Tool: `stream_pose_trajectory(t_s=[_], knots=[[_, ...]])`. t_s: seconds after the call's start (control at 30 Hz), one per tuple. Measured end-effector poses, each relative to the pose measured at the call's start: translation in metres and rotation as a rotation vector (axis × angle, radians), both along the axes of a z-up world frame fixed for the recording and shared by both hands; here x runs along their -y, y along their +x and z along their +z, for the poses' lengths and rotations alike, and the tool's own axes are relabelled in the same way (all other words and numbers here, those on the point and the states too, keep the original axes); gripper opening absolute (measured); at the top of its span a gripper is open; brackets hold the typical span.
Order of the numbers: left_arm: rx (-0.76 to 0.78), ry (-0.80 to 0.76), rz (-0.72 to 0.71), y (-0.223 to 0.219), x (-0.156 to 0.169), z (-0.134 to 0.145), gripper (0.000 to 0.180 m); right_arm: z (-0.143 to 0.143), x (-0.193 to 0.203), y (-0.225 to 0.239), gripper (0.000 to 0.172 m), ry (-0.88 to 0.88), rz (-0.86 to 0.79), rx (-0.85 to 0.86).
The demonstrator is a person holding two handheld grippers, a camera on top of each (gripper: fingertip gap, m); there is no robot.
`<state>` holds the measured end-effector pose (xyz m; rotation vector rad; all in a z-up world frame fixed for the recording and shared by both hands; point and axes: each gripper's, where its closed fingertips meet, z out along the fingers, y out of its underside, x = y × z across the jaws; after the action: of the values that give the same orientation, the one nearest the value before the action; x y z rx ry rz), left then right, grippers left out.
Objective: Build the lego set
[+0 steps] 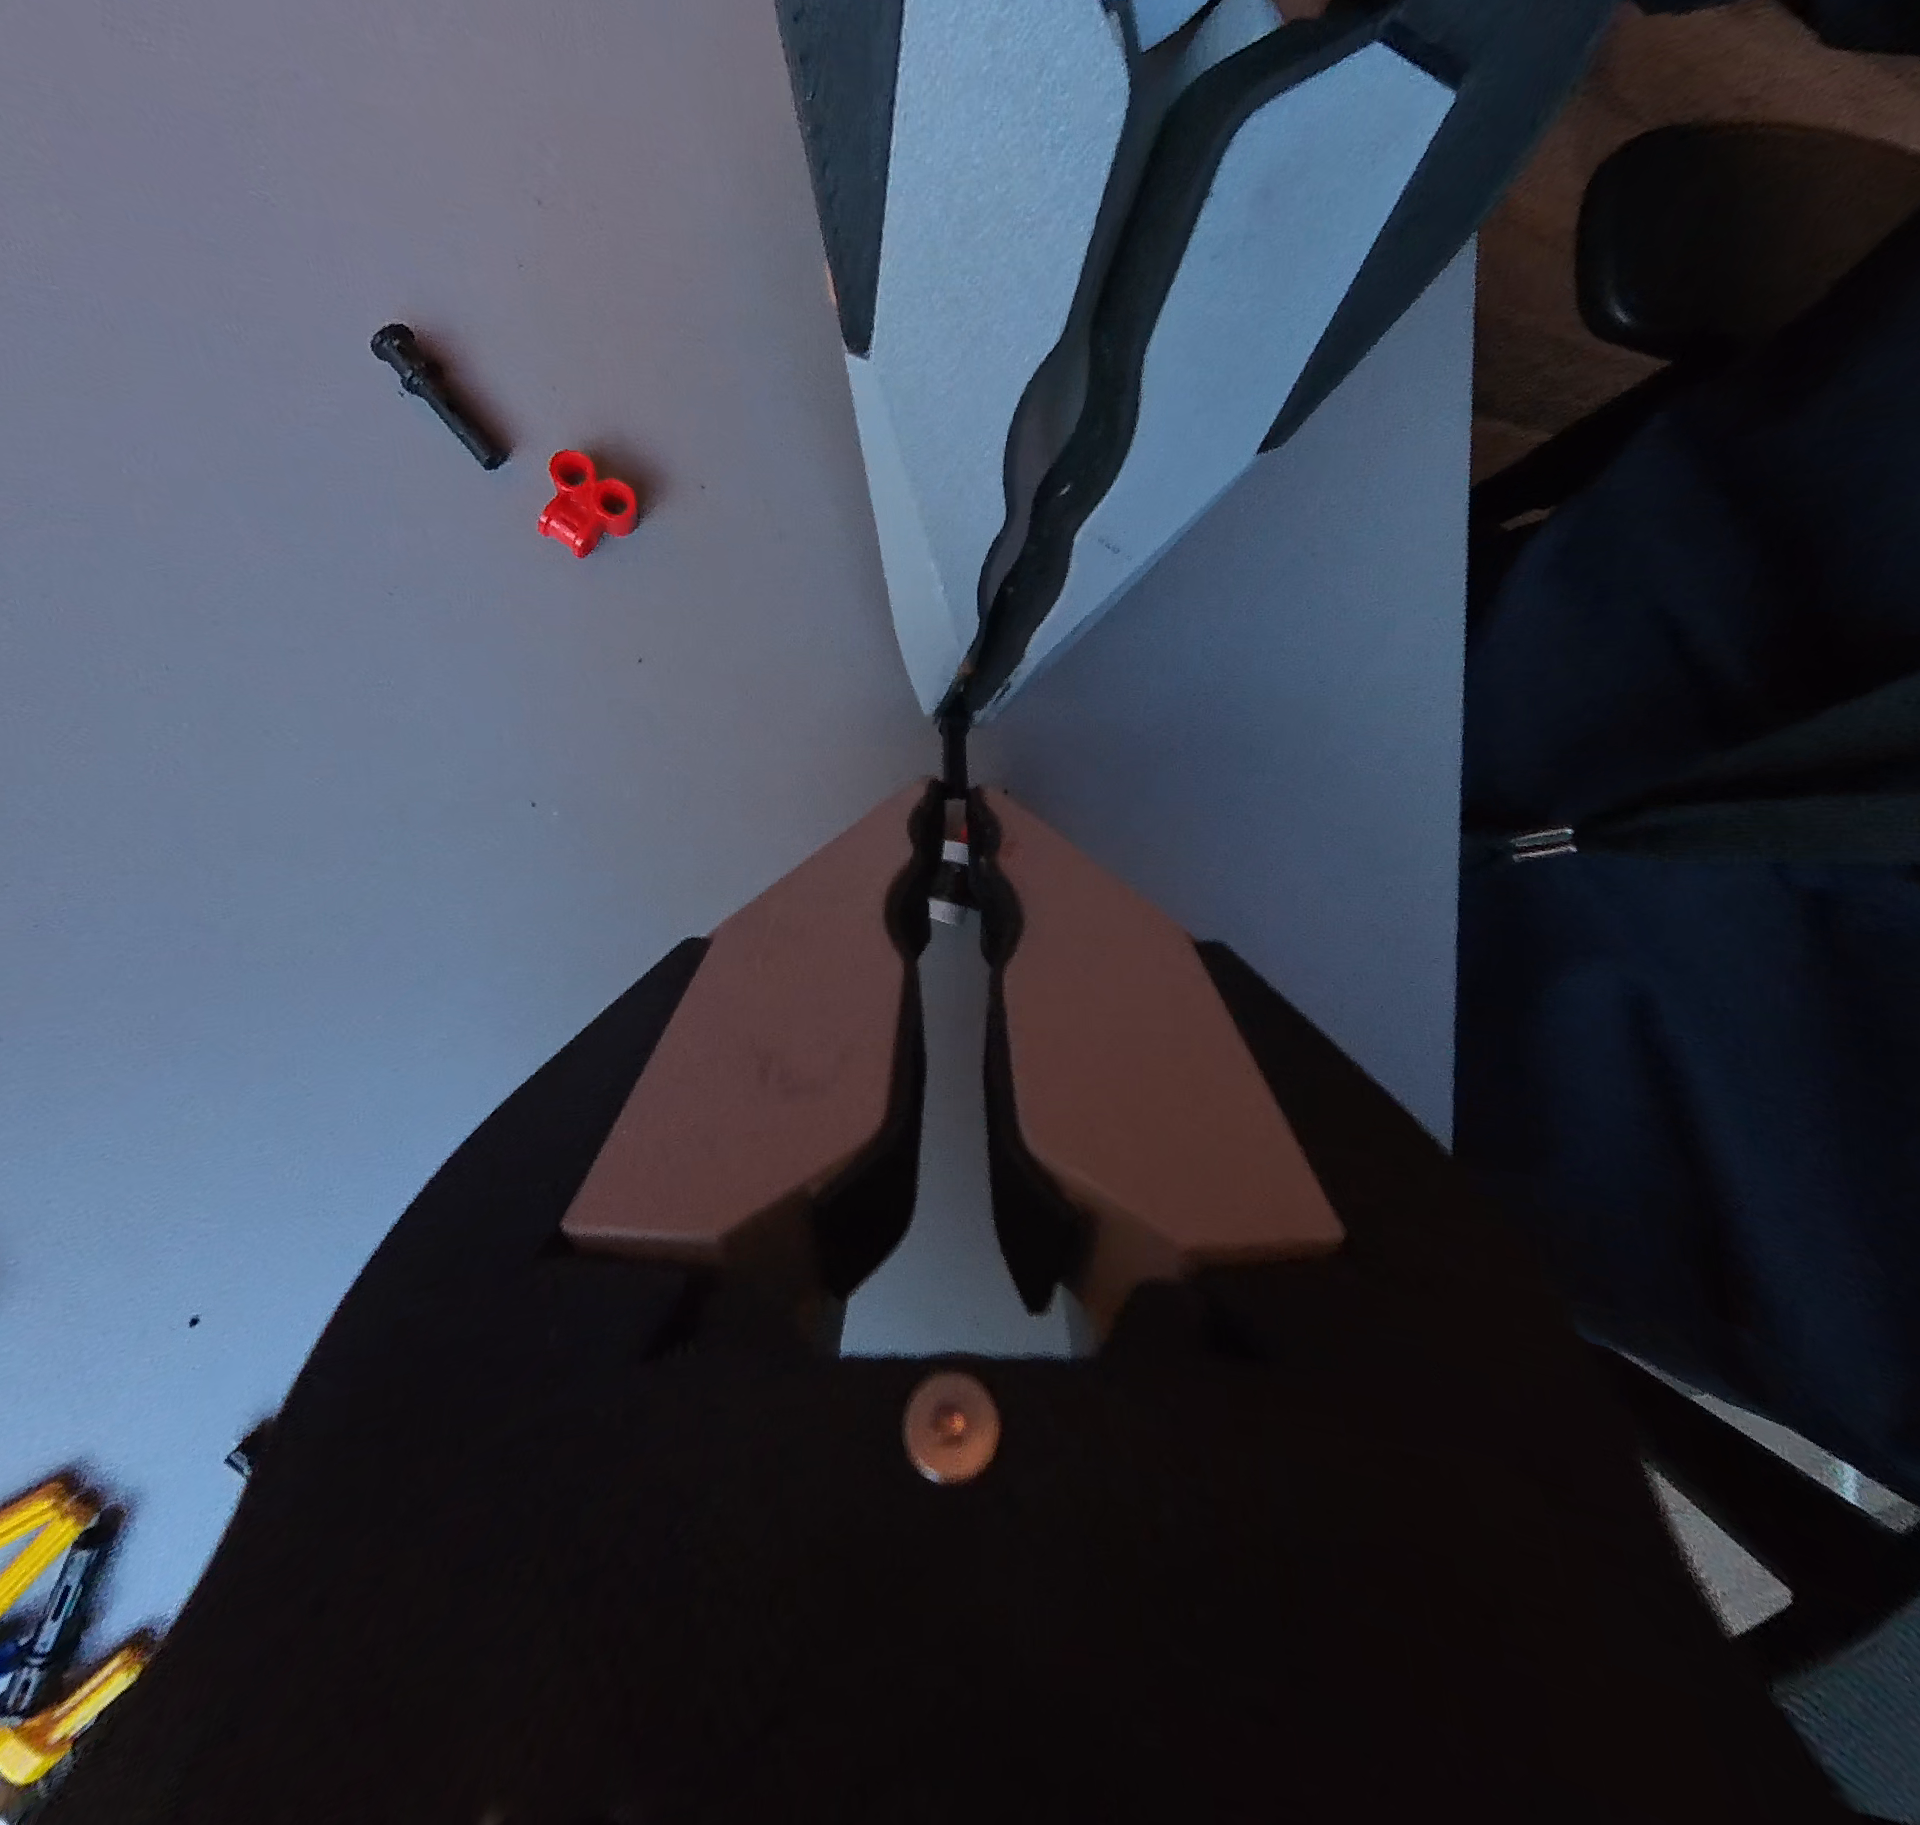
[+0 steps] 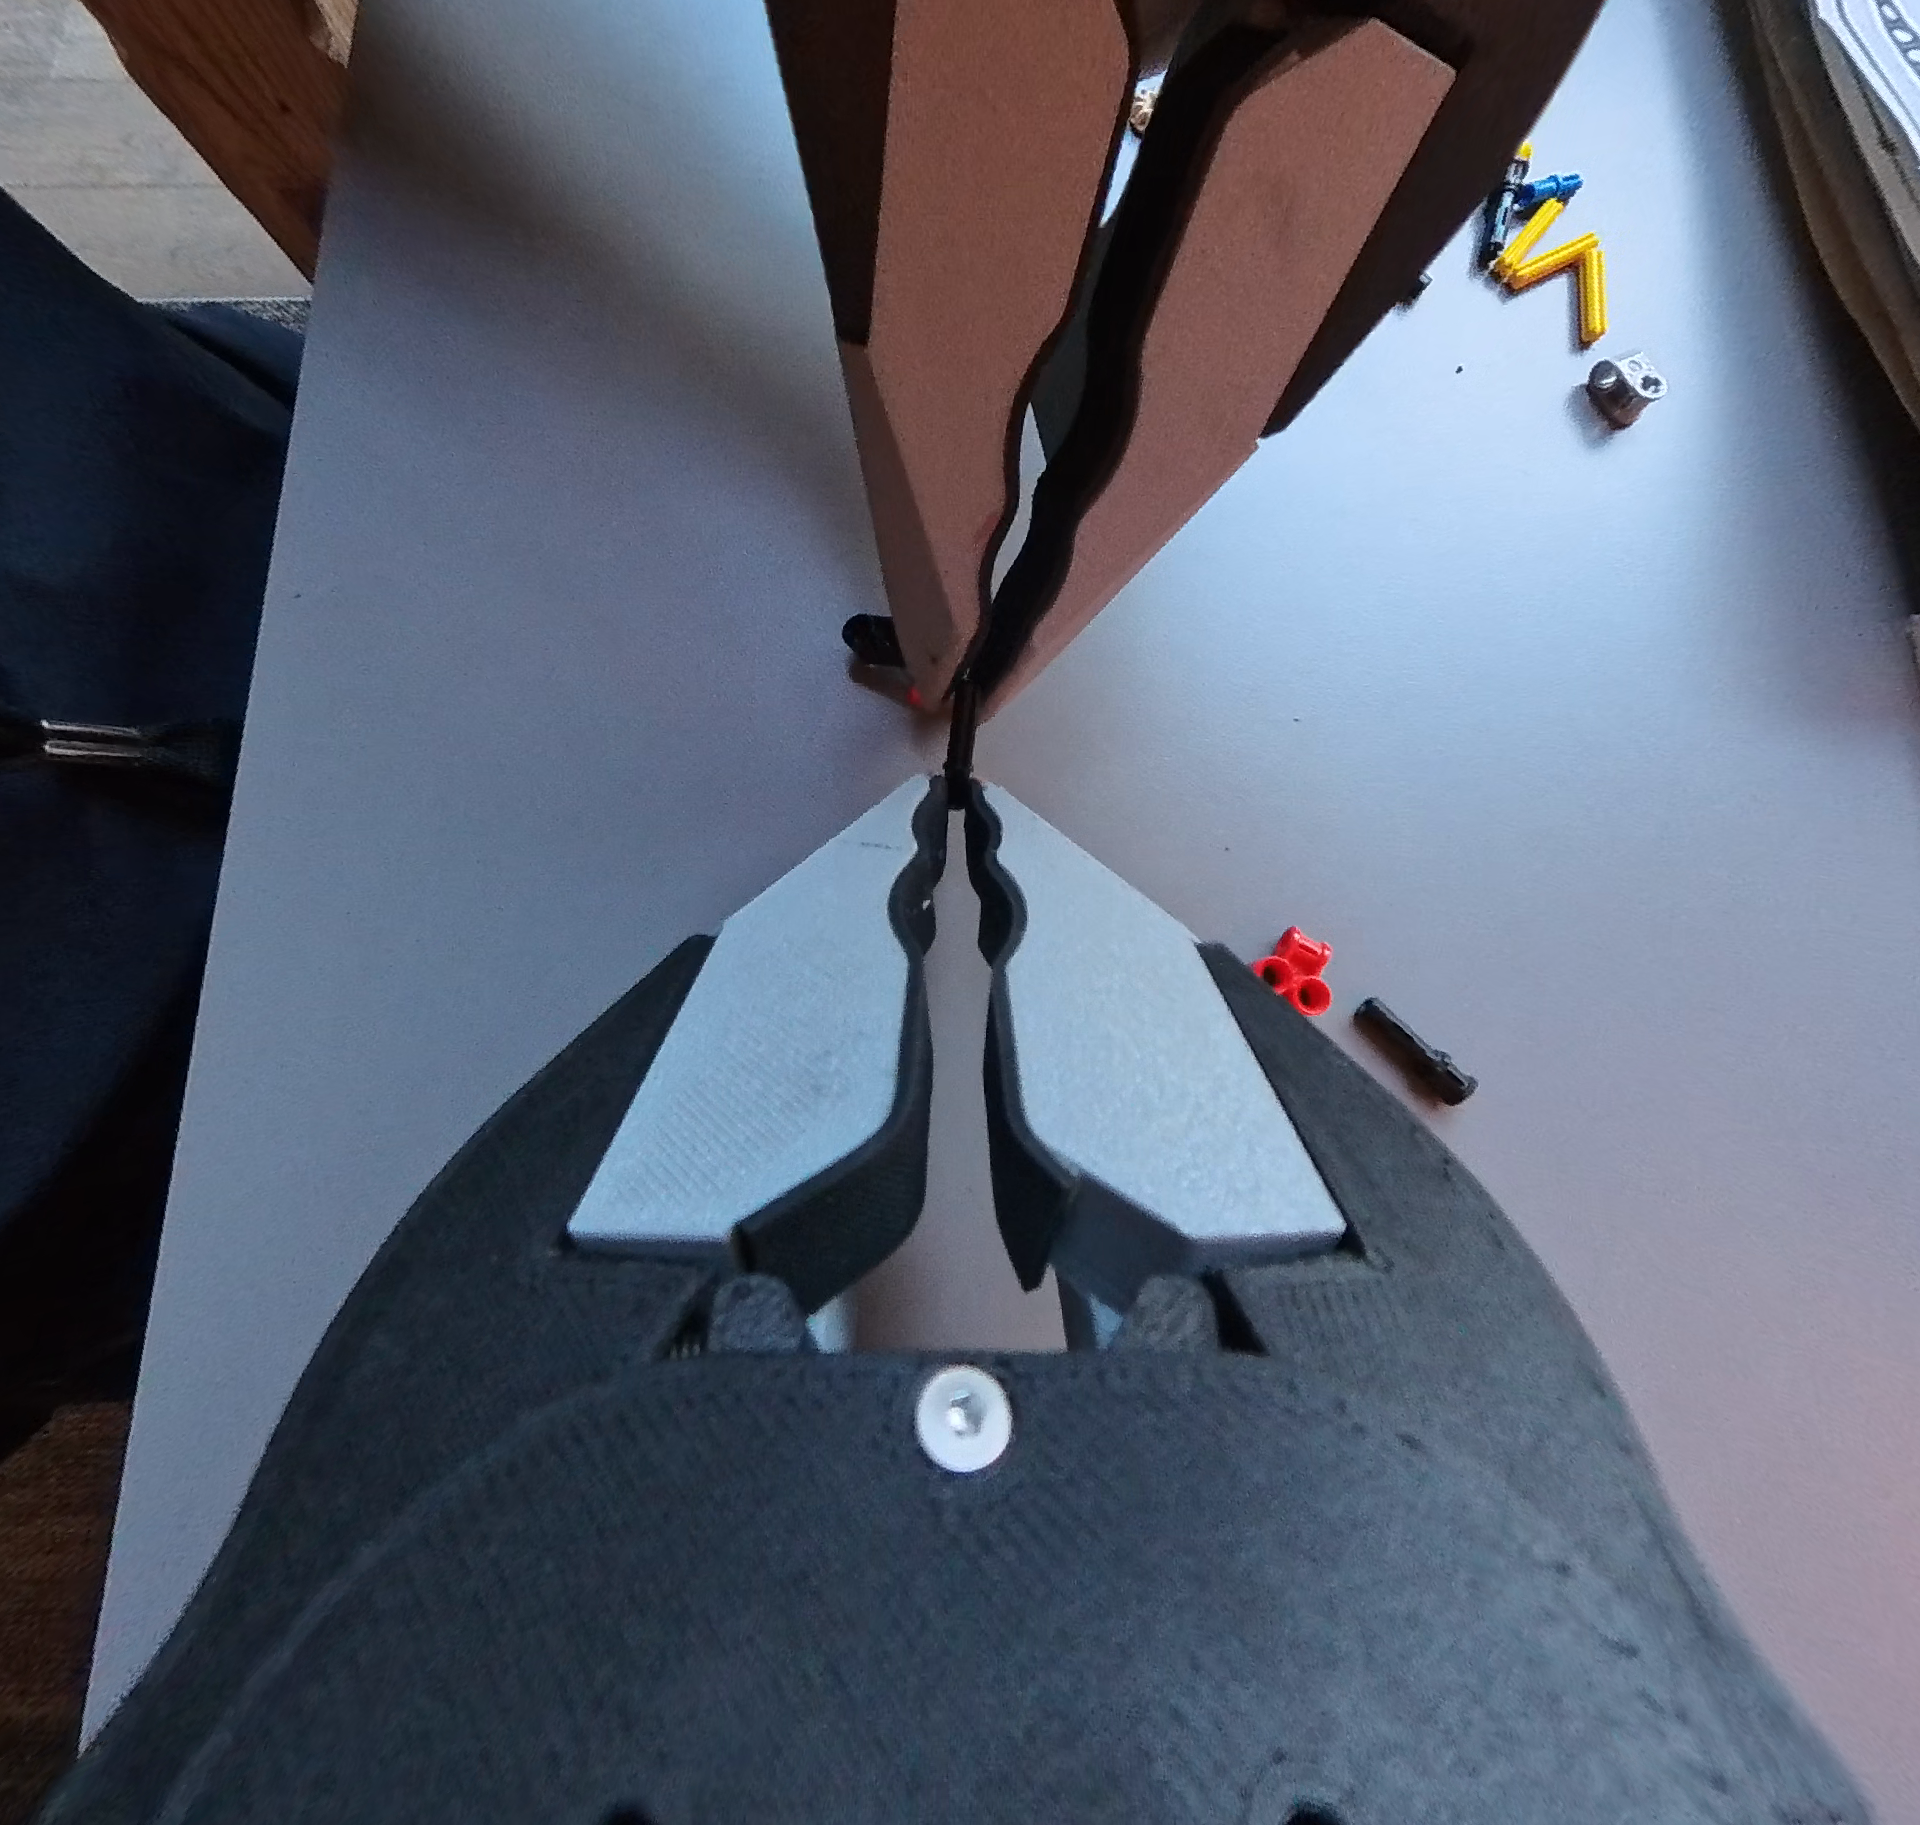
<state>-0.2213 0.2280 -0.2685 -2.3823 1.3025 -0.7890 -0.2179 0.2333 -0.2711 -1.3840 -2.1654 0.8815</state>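
Note:
A thin black pin bridges the two grippers tip to tip above the grey table. My left gripper, with brown fingers, is shut on its near end. My right gripper, with pale grey fingers, is shut on the other end. In the right wrist view the same pin runs from my right gripper to the left gripper. A small black, grey and red piece sits just under the left fingertips and also shows through the left finger gap; whether the left fingers touch it is unclear.
A red connector and a longer black pin lie loose on the table; they also show in the right wrist view. Yellow parts and a grey metal block lie farther off. The table edge borders a person's dark clothing. Left and right tips are no more than a few centimetres apart. Between my right fingertips and the red connector there is roughly 7 centimeters. It is also in sight in the right wrist view.

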Motion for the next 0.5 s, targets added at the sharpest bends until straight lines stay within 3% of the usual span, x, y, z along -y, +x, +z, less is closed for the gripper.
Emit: stream_pose_trajectory(t_s=[0.13, 0.27, 0.5], knots=[[0.059, -0.032, 0.021, 0.005, 0.0, 0.006, 0.007, 0.001, 0.001, 0.0, 0.0, -0.008, 0.001, -0.005], [0.055, -0.029, 0.027, 0.003, 0.0, 0.003, 0.002, 0.003, 0.003, -0.001, 0.0, -0.016, 0.008, -0.014], [0.119, 0.036, 0.01, 0.003, 0.001, 0.014, 0.001, 0.014, 0.006, -0.001, 0.0, -0.146, 0.031, -0.067]])
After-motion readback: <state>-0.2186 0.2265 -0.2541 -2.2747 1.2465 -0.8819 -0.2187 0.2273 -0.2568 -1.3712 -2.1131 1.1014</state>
